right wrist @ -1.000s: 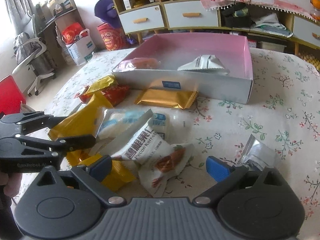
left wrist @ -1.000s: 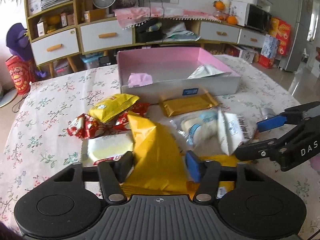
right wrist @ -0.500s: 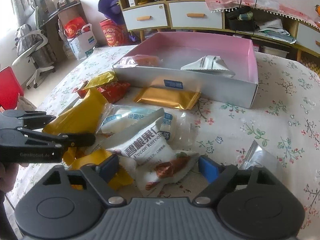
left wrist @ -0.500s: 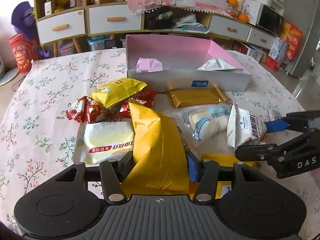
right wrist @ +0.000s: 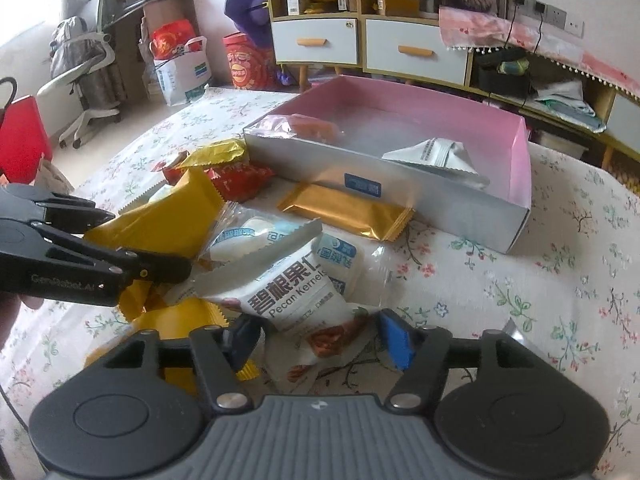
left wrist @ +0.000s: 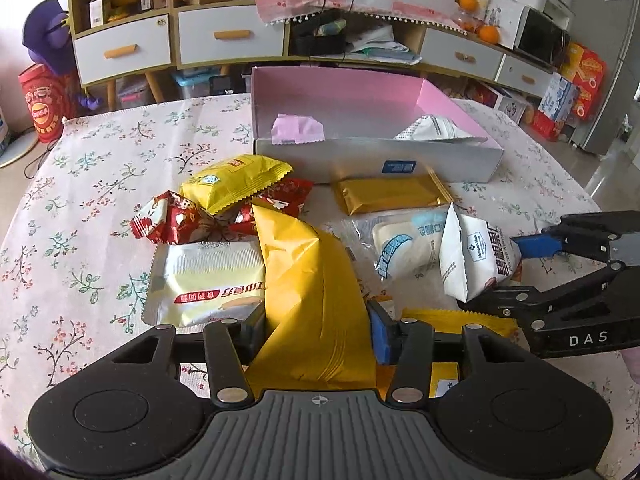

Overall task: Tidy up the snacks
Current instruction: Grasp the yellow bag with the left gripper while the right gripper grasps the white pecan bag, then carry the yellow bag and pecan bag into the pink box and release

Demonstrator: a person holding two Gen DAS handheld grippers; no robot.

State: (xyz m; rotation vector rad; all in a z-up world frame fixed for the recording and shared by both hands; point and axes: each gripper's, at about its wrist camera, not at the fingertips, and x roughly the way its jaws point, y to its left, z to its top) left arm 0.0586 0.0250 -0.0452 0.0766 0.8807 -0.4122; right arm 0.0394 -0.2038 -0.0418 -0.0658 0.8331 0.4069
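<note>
The left gripper (left wrist: 318, 330) is clamped on a big yellow packet (left wrist: 316, 296), its fingers pressed in against both sides of the wrapper, which stands up between them in the left wrist view. The right gripper (right wrist: 316, 338) has its fingers on either side of a white pecan-kernel packet (right wrist: 292, 288) — the blue pad (right wrist: 394, 342) sits close against the wrapper on one side and the dark one on the other, though I cannot tell whether they are truly squeezing it or just bracketing it. Both packets sit in a heap of snacks on the flowered tablecloth (left wrist: 100, 184). In that heap lie a pale packet with a red band (left wrist: 208, 284) just left of the yellow one, some crumpled red wrappers (left wrist: 180, 220) beyond it with a smaller yellow packet (left wrist: 236, 184) lying on top of them, and a clear bag with blue print (left wrist: 404, 248) touching the pecan packet. A flat gold bar (left wrist: 388, 198) lies right against the front wall of the pink-lined box (left wrist: 360, 156), which stands at the far side of the table. Inside the box are a white foil packet (left wrist: 436, 130) toward the right and a pinkish packet (left wrist: 298, 128) at the left — in the right wrist view that one looks clear with something orange-red inside. Another yellow wrapper (left wrist: 456, 316) lies flat under the right gripper's fingers.
</note>
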